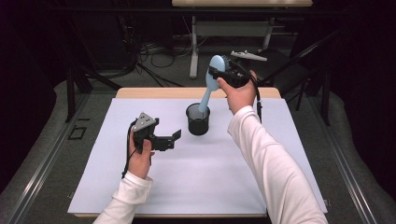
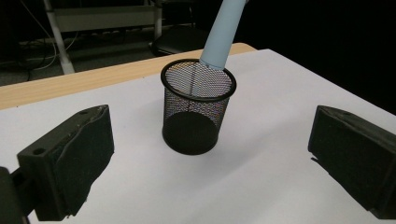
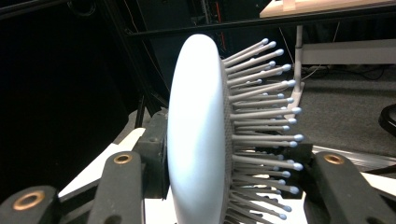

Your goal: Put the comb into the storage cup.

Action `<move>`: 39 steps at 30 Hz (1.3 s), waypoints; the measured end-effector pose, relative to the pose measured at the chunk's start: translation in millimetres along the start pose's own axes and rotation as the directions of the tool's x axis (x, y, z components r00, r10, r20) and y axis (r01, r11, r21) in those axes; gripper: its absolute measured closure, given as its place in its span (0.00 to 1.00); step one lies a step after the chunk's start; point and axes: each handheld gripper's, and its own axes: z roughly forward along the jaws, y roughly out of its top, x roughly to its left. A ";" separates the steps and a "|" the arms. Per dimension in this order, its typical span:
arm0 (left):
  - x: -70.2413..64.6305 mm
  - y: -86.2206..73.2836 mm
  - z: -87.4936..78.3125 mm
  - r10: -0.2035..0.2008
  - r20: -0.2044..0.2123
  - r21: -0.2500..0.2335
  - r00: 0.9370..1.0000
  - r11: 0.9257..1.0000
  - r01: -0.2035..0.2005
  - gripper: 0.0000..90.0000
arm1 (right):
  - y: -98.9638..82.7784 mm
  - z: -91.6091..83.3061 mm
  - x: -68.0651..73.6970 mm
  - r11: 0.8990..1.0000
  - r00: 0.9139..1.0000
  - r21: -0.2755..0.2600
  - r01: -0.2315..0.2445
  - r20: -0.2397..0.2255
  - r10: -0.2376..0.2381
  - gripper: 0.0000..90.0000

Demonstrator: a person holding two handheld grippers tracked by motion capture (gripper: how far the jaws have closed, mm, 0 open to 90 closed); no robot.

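A light blue hairbrush (image 1: pixel 206 93) hangs handle-down, its lower end inside the mouth of a black mesh cup (image 1: pixel 198 122) at the middle of the white mat. My right gripper (image 1: pixel 219 73) is shut on the brush's head (image 3: pixel 196 130), one jaw against its smooth back and the other among the bristles (image 3: pixel 261 116). The left gripper (image 1: pixel 173 139) hovers open to the left of the cup with nothing between its fingers (image 2: pixel 70 163). In the left gripper view the cup (image 2: pixel 198 109) stands ahead between the jaws, with the brush handle (image 2: pixel 223 32) slanting in at the rim's far side.
A white mat (image 1: pixel 140 186) covers the wooden table (image 1: pixel 154 92). Beyond the table are a desk frame (image 1: pixel 194 46), floor cables (image 1: pixel 154 51) and a dark chair with a grey object (image 1: pixel 248 55) on it. Dark stands flank both sides.
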 end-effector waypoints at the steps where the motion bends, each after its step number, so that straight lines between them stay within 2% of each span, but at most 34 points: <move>1: -0.1 0.0 0.1 0.000 0.000 -0.001 1.000 1.000 0.000 0.01 | -0.4 0.6 0.5 1.000 1.000 -0.001 0.003 0.002 -0.003 0.54; 17: 0.7 -0.4 0.4 -0.004 0.004 -0.001 1.000 1.000 0.004 0.01 | -7.8 10.9 8.2 0.997 0.997 0.002 0.075 0.012 -0.075 0.54; 23: 1.7 -0.5 0.3 -0.004 0.002 -0.003 1.000 1.000 0.004 0.01 | -11.5 15.3 13.2 0.993 0.993 0.007 0.115 0.011 -0.115 0.54; 26: 1.8 -0.4 0.2 -0.004 0.003 -0.001 1.000 1.000 0.004 0.01 | -13.0 16.7 15.5 0.993 0.993 0.007 0.120 0.005 -0.120 0.54; 35: 2.9 -0.2 -0.4 -0.008 0.003 -0.007 1.000 1.000 0.008 0.01 | -22.8 19.4 22.7 0.984 0.984 0.019 0.177 0.000 -0.177 0.54; 39: 2.4 -0.4 0.5 -0.003 0.002 -0.002 1.000 1.000 0.003 0.01 | -29.0 21.0 23.2 0.984 0.985 0.021 0.175 -0.010 -0.174 0.54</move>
